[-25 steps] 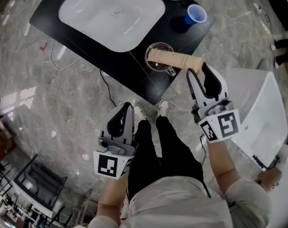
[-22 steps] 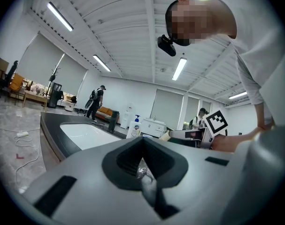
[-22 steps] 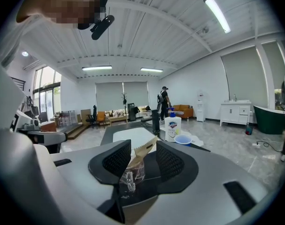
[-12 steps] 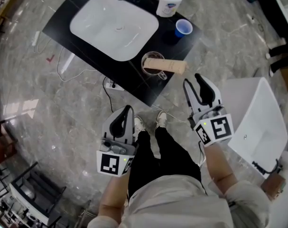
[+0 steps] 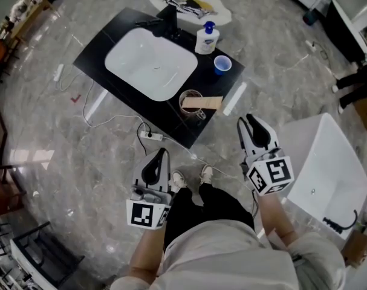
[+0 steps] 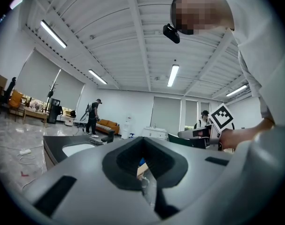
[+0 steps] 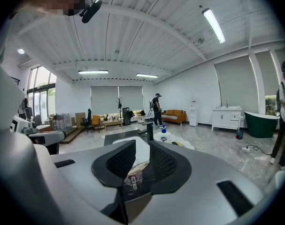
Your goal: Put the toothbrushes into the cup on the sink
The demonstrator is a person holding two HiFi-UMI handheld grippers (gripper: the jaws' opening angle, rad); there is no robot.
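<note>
A glass cup (image 5: 191,105) stands on the black sink counter (image 5: 126,32), near its front edge. A tan toothbrush box (image 5: 203,103) leans in the cup, its end pointing right. A long white object (image 5: 234,98) lies at the counter's right edge. My right gripper (image 5: 248,121) hangs to the right of the cup and nearer to me, apart from the box. Its jaws are closing with nothing between them; the cup (image 7: 132,178) shows far off through the gap. My left gripper (image 5: 163,153) hangs low over the floor, shut and empty.
A white basin (image 5: 152,62) fills the counter's middle, with a dark faucet (image 5: 169,18) behind it. A soap bottle (image 5: 207,38) and a blue cup (image 5: 222,64) stand at the back right. A power strip (image 5: 152,136) lies on the floor. A white tub (image 5: 328,162) sits at right.
The right gripper has drawn back from the tan box's end, and its jaws have narrowed. The box stays leaning in the cup. The head view has pulled away from the sink.
</note>
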